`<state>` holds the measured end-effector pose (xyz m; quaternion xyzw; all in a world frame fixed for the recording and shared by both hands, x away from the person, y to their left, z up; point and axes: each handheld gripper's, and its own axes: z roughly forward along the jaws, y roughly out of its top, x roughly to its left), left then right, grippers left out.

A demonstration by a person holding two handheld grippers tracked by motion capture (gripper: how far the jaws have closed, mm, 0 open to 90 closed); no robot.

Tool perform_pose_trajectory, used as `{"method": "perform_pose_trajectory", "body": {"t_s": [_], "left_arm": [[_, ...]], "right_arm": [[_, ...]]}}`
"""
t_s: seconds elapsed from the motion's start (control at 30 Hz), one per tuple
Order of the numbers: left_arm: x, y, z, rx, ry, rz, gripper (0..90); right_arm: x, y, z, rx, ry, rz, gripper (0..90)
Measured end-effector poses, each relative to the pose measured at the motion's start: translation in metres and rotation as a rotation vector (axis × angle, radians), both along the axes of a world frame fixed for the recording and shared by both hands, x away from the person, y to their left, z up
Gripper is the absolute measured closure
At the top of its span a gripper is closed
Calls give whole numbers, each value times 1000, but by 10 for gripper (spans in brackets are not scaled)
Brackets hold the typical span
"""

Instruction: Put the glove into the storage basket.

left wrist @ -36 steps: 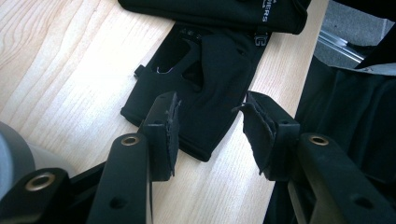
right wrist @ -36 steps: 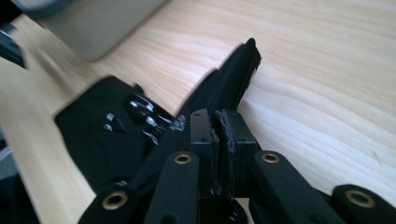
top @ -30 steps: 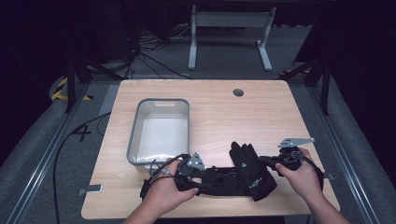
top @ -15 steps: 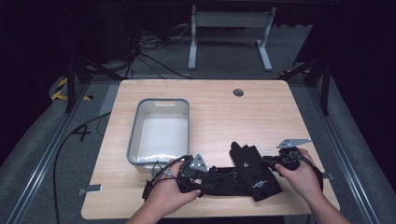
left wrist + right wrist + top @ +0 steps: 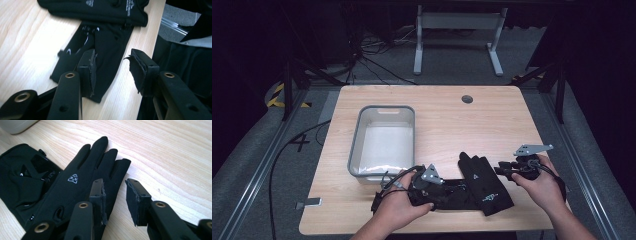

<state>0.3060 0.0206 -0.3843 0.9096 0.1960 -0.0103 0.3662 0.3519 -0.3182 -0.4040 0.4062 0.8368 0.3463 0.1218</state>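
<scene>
Two black gloves lie near the table's front edge. One glove (image 5: 486, 184) (image 5: 75, 185) lies flat with its fingers pointing to the far side and a small white logo on its back. The other glove (image 5: 454, 194) (image 5: 107, 47) lies crumpled to its left. My left gripper (image 5: 441, 187) (image 5: 111, 62) is open just above the crumpled glove, one jaw over the fabric and the other over the table edge. My right gripper (image 5: 501, 170) (image 5: 115, 192) is open at the flat glove's outer edge, its left jaw over the fabric and its right jaw over bare wood.
A grey plastic bin (image 5: 357, 142) stands left of centre, close behind my left hand. A small round hole (image 5: 467, 99) marks the table's far side. Beyond the table stands a white metal frame (image 5: 457, 30) on the floor. Cables trail off the left edge.
My left gripper has slid a little to the right over the crumpled glove. The right gripper has barely moved and the gloves lie as before.
</scene>
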Motion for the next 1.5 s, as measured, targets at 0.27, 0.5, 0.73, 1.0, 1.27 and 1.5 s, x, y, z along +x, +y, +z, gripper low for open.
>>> {"method": "perform_pose_trajectory", "body": {"t_s": [0.27, 0.5, 0.73, 1.0, 1.27, 1.5], "left_arm": [[3, -22, 4, -8, -3, -47, 570], [5, -55, 0, -19, 11, -108, 567], [7, -90, -11, -11, 27, -170, 565], [11, -116, -30, -29, 66, -193, 565], [9, -133, -49, -9, 68, -185, 521], [10, -136, -57, 31, 51, -168, 454]], "right_arm": [[4, -7, 4, 20, 14, -10, 667], [2, -16, 3, 61, 8, -38, 664], [-3, -28, 3, 77, 14, -59, 659], [-10, -38, 3, 88, 17, -85, 654], [-12, -39, 0, 100, 22, -85, 641], [-13, -39, -1, 128, 32, -74, 626]]}}
